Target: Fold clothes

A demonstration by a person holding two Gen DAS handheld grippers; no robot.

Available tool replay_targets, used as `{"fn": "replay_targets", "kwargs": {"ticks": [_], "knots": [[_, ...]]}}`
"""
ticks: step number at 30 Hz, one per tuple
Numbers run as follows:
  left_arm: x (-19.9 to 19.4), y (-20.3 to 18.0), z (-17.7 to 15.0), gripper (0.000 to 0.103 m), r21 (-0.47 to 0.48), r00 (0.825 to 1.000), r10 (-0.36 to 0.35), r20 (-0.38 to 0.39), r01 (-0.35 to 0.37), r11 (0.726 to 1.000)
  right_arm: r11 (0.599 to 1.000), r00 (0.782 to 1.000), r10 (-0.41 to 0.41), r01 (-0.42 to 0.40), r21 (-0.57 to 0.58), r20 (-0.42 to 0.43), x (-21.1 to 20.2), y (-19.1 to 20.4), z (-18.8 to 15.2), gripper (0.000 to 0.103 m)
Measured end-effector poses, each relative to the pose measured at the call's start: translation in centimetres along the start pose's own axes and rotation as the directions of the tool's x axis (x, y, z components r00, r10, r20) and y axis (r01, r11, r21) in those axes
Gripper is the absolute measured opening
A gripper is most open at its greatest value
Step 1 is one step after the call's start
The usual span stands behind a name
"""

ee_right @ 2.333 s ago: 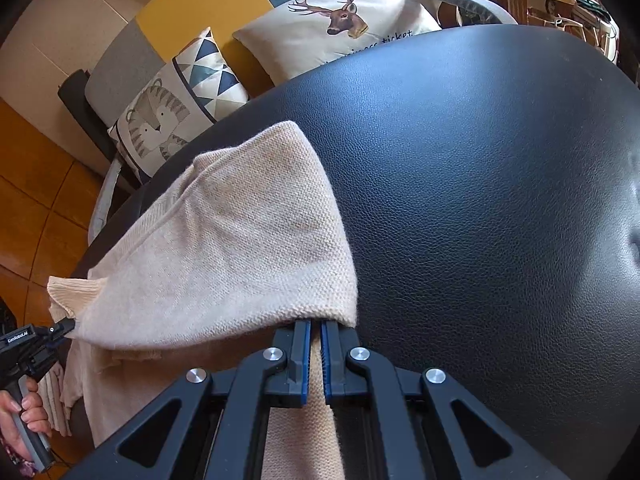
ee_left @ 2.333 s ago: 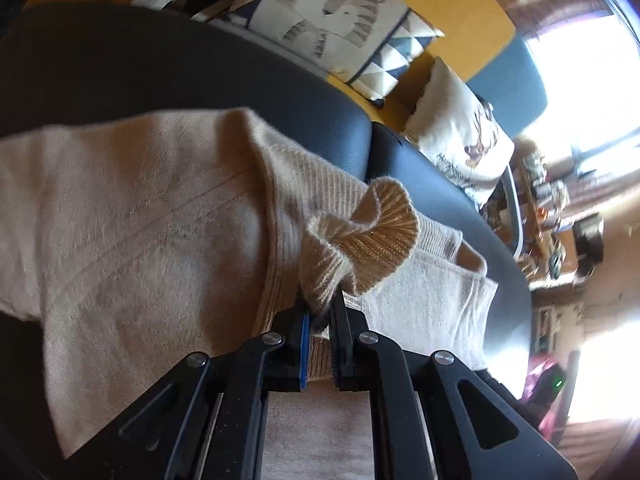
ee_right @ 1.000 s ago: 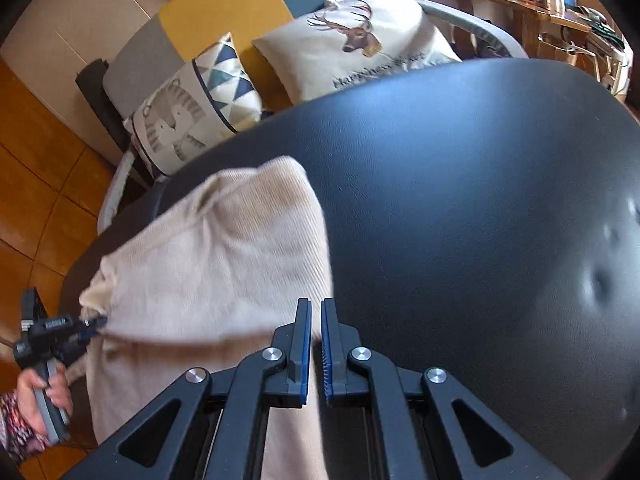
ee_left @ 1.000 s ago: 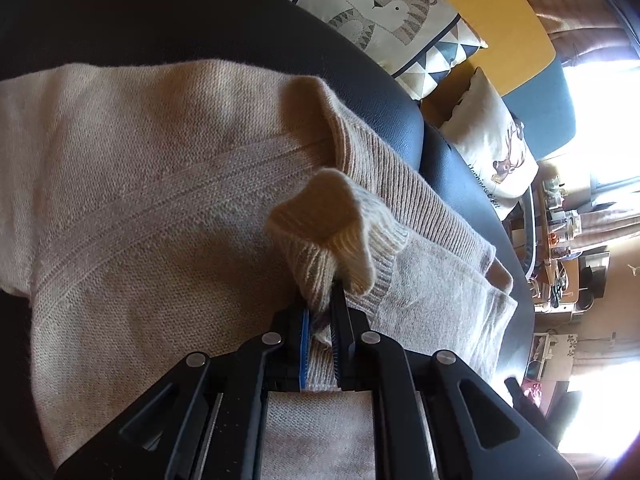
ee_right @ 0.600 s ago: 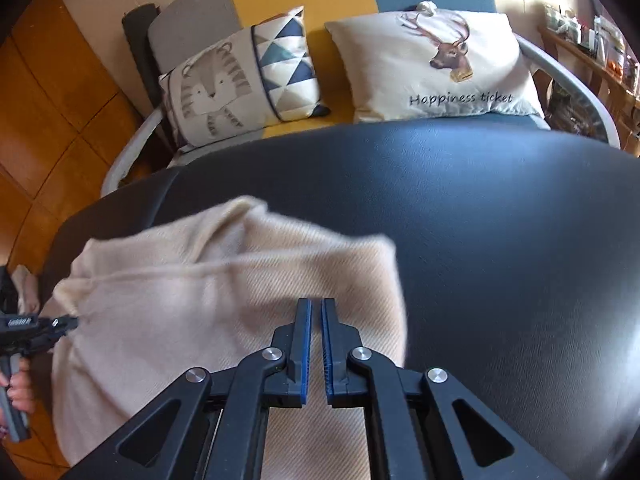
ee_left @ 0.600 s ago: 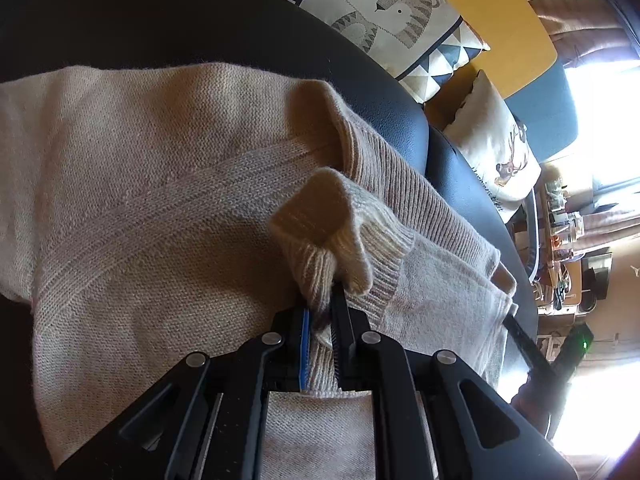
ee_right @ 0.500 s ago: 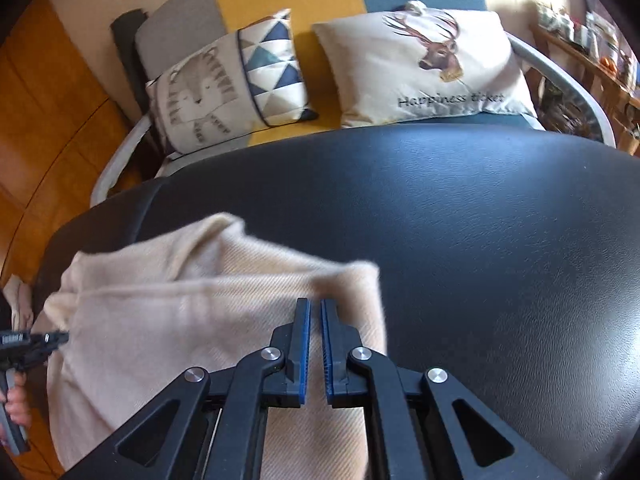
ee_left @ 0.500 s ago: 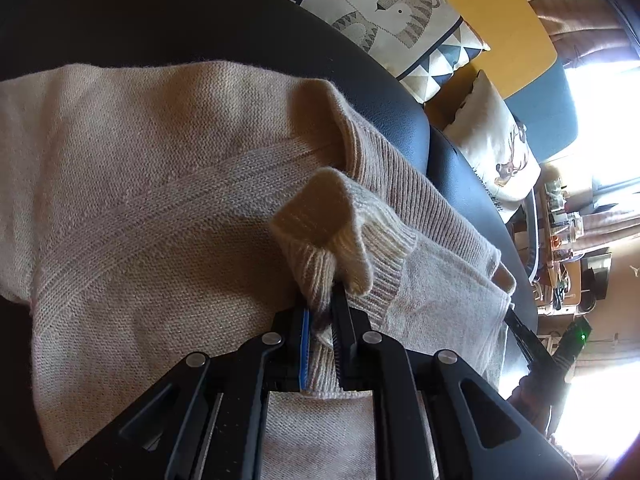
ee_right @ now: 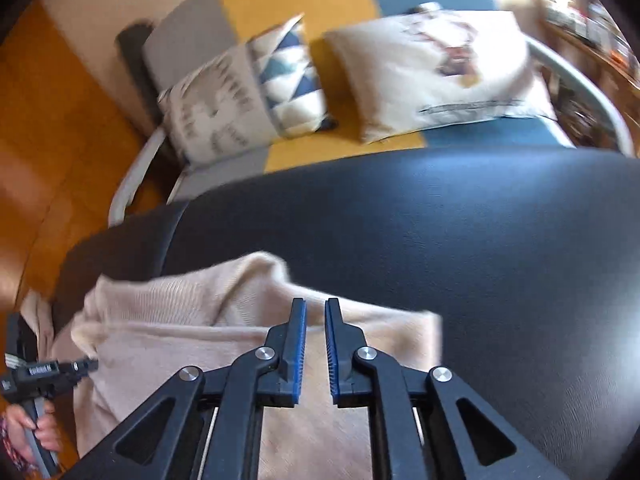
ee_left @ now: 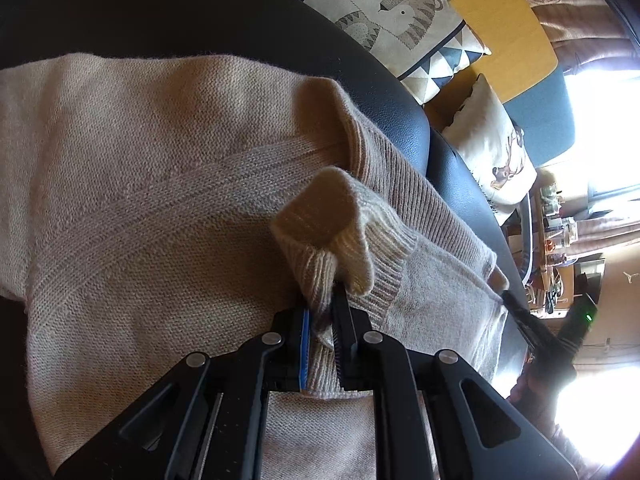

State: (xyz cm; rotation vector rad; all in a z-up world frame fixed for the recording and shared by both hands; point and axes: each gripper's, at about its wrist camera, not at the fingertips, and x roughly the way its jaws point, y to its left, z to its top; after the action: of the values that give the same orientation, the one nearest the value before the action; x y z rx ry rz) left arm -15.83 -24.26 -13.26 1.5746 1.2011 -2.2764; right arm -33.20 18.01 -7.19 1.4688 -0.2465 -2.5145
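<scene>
Left wrist: left tool [ee_left: 323, 312] pinching sweater [ee_left: 140, 184] cuff.

Sweater [ee_left: 152, 184]: spread on the cushion [ee_right: 460, 232], at its left part.
Cuff [ee_left: 332, 232]: raised above the sweater, pinched in the left gripper [ee_left: 322, 320].
Right gripper [ee_right: 315, 344]: held over the sweater's near edge, its fingers apart, nothing between them.
Sofa [ee_right: 296, 4]: behind the cushion.
Pillows [ee_right: 248, 92]: set side by side on the sofa.
</scene>
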Motion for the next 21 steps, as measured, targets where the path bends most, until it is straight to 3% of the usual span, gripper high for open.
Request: {"fn": "replay_targets", "kwargs": {"ticks": [11,21], "knots": [[0.0,0.2,0.2,0.012,-0.008,1.0,-0.006,-0.003,0.006,1.0,0.981,0.983,-0.161,0.149,-0.127,-0.093,2.9,1.6,1.2,0.006],[0.2,0.1,0.4,0.012,-0.022,1.0,-0.005,-0.006,0.005,1.0,0.994,0.993,-0.104,0.101,-0.047,-0.058,1.1,-0.2,-0.2,0.009]]}}
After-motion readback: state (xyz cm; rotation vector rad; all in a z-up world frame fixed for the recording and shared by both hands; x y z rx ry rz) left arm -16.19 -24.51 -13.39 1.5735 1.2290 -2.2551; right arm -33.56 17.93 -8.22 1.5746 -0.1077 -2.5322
